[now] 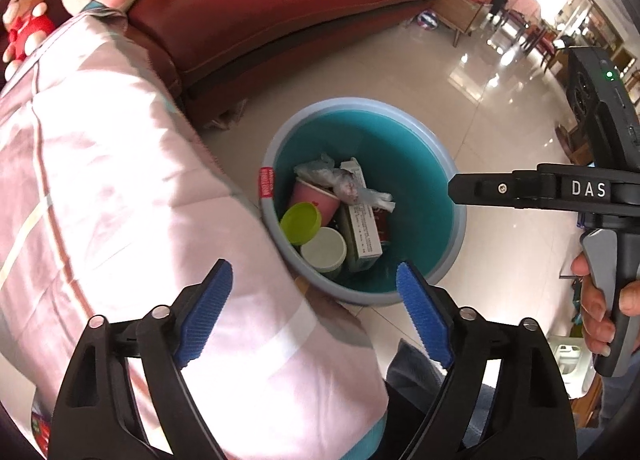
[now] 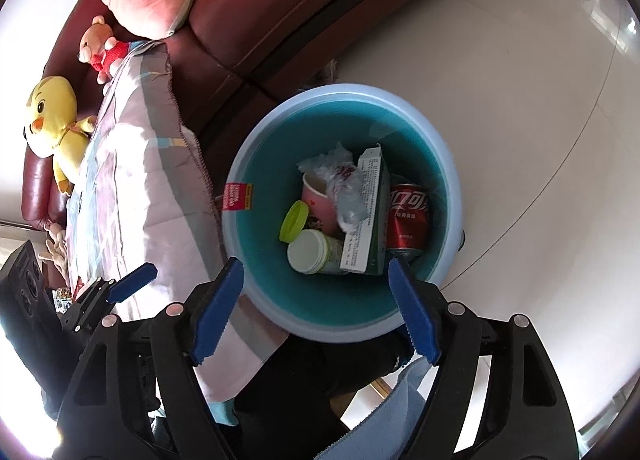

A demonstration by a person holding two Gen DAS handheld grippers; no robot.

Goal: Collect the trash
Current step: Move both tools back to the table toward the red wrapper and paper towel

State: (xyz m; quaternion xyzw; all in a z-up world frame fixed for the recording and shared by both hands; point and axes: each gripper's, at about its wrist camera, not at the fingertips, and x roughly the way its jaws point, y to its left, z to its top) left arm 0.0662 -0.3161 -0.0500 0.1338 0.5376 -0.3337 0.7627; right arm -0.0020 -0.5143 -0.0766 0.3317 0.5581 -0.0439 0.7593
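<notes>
On the tiled floor beside the red sofa (image 2: 248, 27) stands the trash bin (image 2: 436, 163), teal inside with a pale rim. In it lie a red soda can (image 2: 408, 215), a white carton (image 2: 368, 215), a pink paper cup (image 2: 320, 203), crumpled plastic wrap (image 2: 340, 175), a green lid (image 2: 294, 221) and a white jar (image 2: 310, 252). My left hand-held gripper (image 1: 316, 312) hangs above the bin's near rim and a pink quilt (image 1: 100, 179), jaws wide, holding nothing. My right hand-held gripper (image 2: 316, 308) is above the bin, jaws wide, likewise empty.
</notes>
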